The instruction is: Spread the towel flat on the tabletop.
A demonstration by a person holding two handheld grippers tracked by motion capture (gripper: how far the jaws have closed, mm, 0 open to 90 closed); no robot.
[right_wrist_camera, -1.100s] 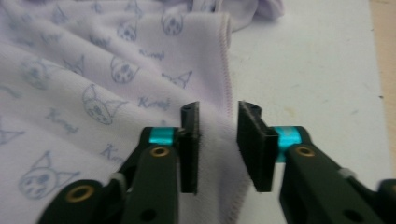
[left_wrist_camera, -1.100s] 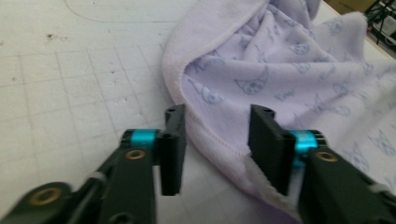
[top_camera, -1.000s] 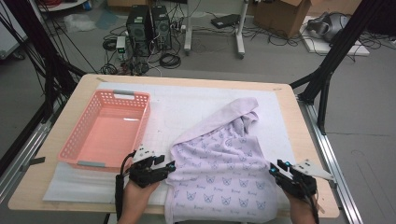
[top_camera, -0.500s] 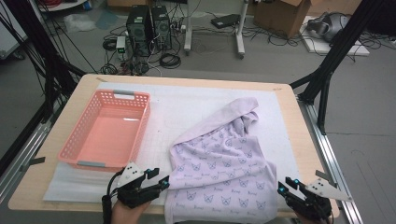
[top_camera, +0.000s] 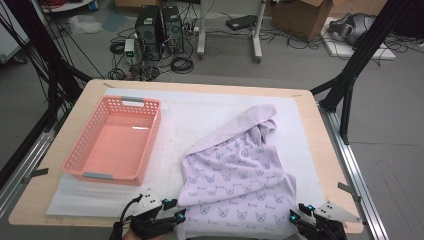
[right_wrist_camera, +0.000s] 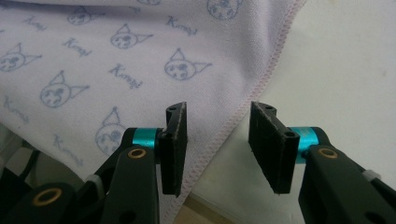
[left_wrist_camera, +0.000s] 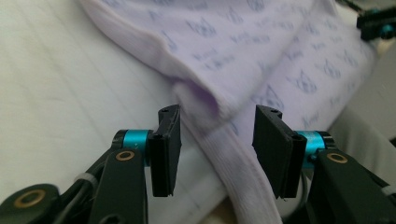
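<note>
The high view looked forward and down from above the near edge of the table [top_camera: 320, 150], far enough to take in the whole purple cloth [top_camera: 235, 185]. The left gripper view sat very close to that cloth's thick folded edge [left_wrist_camera: 219, 140]. The right gripper view sat just as close over its stitched edge [right_wrist_camera: 261, 74].

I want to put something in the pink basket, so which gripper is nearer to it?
Left. The left gripper sits just below the basket, near its front right corner; the right gripper is far across the purple cloth.
</note>
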